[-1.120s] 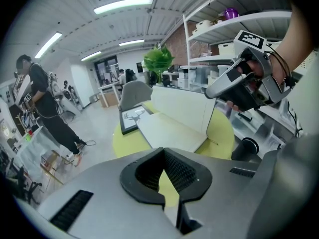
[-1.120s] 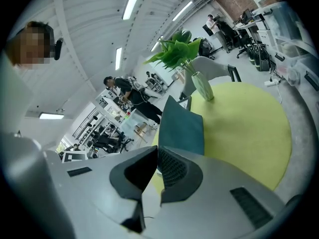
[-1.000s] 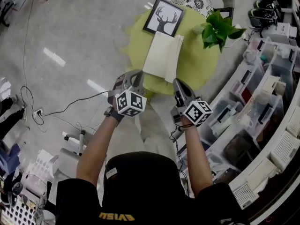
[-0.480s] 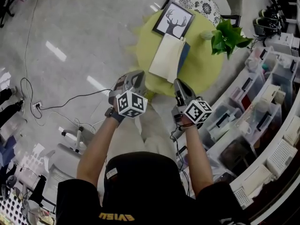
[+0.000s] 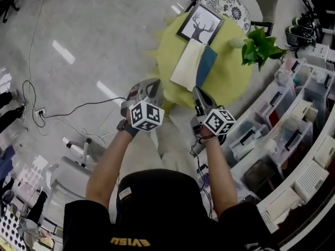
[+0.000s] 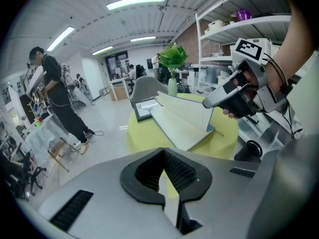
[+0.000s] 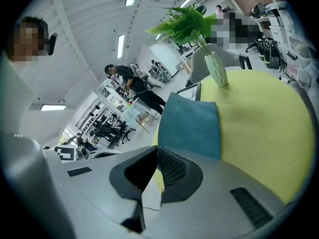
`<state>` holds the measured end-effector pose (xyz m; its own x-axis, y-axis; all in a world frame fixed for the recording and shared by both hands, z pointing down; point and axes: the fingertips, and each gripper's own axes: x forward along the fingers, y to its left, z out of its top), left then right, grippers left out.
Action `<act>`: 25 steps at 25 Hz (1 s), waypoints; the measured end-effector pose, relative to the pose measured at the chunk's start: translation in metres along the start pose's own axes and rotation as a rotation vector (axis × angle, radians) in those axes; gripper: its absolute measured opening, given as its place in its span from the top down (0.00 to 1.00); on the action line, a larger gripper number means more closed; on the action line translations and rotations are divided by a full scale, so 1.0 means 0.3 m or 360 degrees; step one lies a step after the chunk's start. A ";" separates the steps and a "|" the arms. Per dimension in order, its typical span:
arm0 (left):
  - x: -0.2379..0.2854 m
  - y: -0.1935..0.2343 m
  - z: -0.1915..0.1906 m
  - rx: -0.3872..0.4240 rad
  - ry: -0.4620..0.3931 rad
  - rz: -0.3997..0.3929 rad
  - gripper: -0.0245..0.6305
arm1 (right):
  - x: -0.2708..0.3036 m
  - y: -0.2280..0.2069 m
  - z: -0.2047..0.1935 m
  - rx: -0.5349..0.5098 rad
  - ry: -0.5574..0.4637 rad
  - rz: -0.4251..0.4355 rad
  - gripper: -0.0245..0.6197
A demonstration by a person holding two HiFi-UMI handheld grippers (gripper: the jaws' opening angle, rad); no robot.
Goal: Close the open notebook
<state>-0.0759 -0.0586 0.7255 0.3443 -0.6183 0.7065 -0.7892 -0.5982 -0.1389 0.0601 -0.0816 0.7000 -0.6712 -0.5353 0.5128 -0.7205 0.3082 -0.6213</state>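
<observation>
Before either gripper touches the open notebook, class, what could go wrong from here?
1. Both the left gripper and right gripper are shut, so they can only push; the notebook might slide across the yellow-green table into the framed deer picture just behind it.
2. The vase of leaves stands beyond the blue cover; a wide sweep by the right gripper could tip it.

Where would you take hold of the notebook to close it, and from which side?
The free edge of the blue cover, from the right. That half stands tilted up, its outside facing the right gripper, so a hold or push there should fold it over onto the white pages.
</observation>
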 end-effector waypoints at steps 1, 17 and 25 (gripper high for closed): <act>0.000 0.001 -0.001 -0.0001 0.0002 0.0002 0.94 | 0.008 0.001 -0.004 0.0000 0.0008 0.0002 0.94; -0.032 0.034 -0.047 -0.0049 0.0027 0.0047 0.94 | 0.131 0.017 -0.061 -0.0079 0.0154 0.0017 0.94; -0.067 0.052 -0.091 -0.0090 0.0058 0.0094 0.94 | 0.216 0.035 -0.110 -0.0118 0.0250 0.0003 0.93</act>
<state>-0.1088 -0.0417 0.7281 0.2786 -0.6321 0.7231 -0.8355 -0.5308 -0.1421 0.0033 -0.0870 0.7464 -0.6873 -0.4071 0.6016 -0.7263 0.3694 -0.5797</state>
